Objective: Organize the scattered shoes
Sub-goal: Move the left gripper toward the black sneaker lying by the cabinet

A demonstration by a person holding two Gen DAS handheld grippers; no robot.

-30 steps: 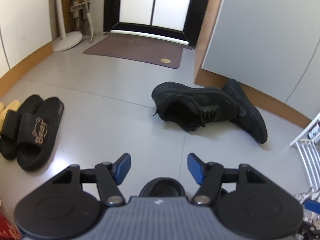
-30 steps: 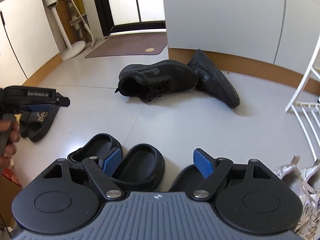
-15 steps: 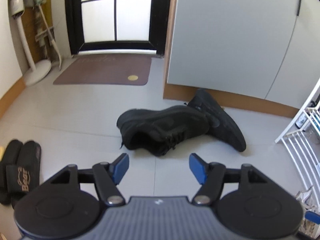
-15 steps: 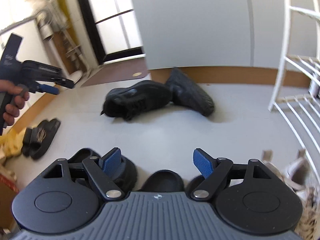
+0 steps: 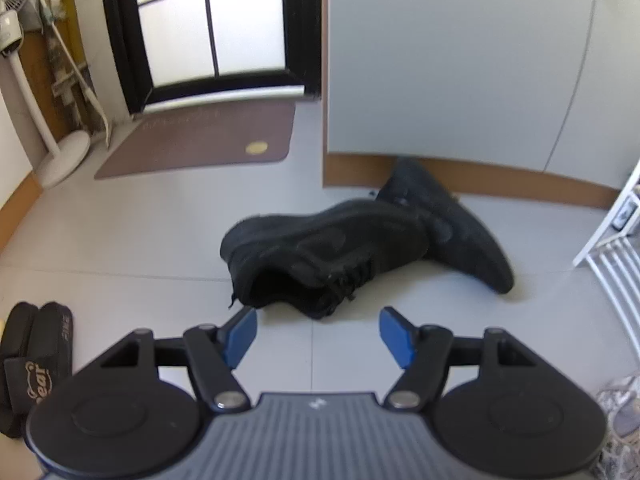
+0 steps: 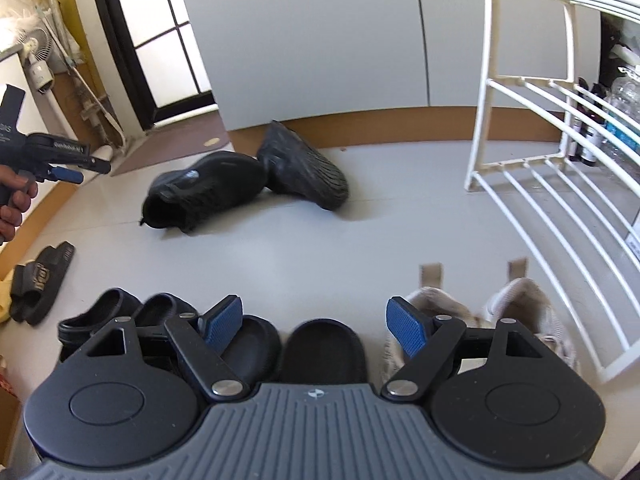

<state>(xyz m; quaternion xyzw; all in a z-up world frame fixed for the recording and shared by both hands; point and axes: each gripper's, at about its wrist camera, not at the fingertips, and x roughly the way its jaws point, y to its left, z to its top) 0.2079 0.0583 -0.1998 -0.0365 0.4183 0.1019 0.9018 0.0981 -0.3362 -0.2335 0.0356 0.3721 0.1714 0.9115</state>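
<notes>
Left claw (image 5: 316, 330): my jaws stand apart, nothing between them.
Right claw (image 6: 314, 324): apart too, empty.
Black sneakers (image 5: 332, 248): heaped against the grey cabinet (image 5: 452, 60); one on its side, the other tipped sole-out.
Risk: I judge soft mesh could fold and slip; laces may snag its partner.
Texture: matte knit, ribbed rubber sole.
</notes>
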